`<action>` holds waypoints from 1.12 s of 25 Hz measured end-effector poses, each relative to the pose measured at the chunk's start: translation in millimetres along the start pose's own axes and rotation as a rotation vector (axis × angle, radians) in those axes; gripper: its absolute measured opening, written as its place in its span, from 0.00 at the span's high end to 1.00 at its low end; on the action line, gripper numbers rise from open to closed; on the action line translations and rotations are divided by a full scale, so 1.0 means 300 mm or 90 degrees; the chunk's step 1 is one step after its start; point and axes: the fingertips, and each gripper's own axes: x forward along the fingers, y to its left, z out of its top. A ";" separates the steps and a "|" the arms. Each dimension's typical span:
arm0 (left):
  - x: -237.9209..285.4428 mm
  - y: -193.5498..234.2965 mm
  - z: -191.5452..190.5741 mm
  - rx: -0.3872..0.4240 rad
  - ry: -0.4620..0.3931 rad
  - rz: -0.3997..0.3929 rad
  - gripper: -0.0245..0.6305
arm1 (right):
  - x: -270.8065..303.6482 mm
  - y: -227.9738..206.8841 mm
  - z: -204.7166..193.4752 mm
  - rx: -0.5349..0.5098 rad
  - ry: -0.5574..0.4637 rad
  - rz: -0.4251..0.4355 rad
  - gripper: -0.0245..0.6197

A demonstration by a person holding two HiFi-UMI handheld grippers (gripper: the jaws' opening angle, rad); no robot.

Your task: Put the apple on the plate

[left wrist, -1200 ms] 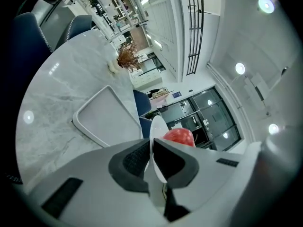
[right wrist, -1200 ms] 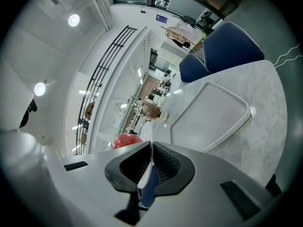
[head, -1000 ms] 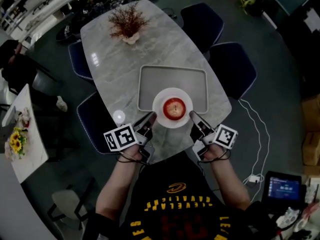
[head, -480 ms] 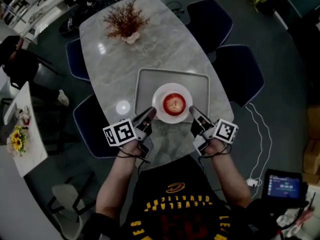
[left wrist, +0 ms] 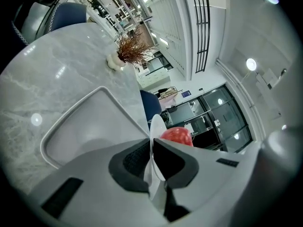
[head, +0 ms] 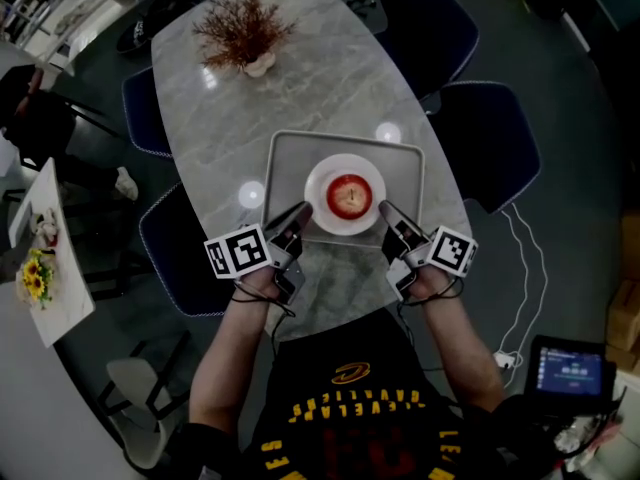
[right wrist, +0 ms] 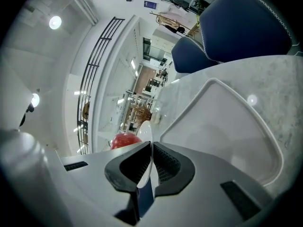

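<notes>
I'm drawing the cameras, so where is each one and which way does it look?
Head view: on the person's head, facing down at the table, arms, left gripper and right gripper.
Left gripper view: rides that gripper, looks along its fingers pinching the plate.
Right gripper view: same, from the plate's other side.
Both share plate, apple, tray.

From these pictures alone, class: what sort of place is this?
Probably an office or showroom meeting area: a marble-topped table ringed by blue chairs, a dried-plant centrepiece, and glass-walled rooms beyond.
</notes>
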 end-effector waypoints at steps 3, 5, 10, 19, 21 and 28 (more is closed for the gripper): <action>0.077 0.044 0.009 -0.005 0.008 0.011 0.93 | -0.006 -0.140 0.018 0.046 0.010 -0.089 0.92; 0.174 0.106 0.038 -0.014 0.019 0.025 0.93 | 0.049 -0.238 0.064 0.068 0.022 -0.103 0.92; 0.279 0.219 0.046 -0.038 0.046 0.051 0.93 | 0.135 -0.345 0.088 0.081 0.043 -0.088 0.92; 0.347 0.361 0.033 -0.063 0.082 0.084 0.93 | 0.203 -0.473 0.051 0.136 0.063 -0.124 0.92; 0.368 0.401 0.034 -0.067 0.090 0.091 0.93 | 0.214 -0.507 0.040 0.148 0.069 -0.147 0.92; 0.375 0.444 0.011 -0.074 0.109 0.112 0.93 | 0.234 -0.529 0.020 0.128 0.089 -0.145 0.92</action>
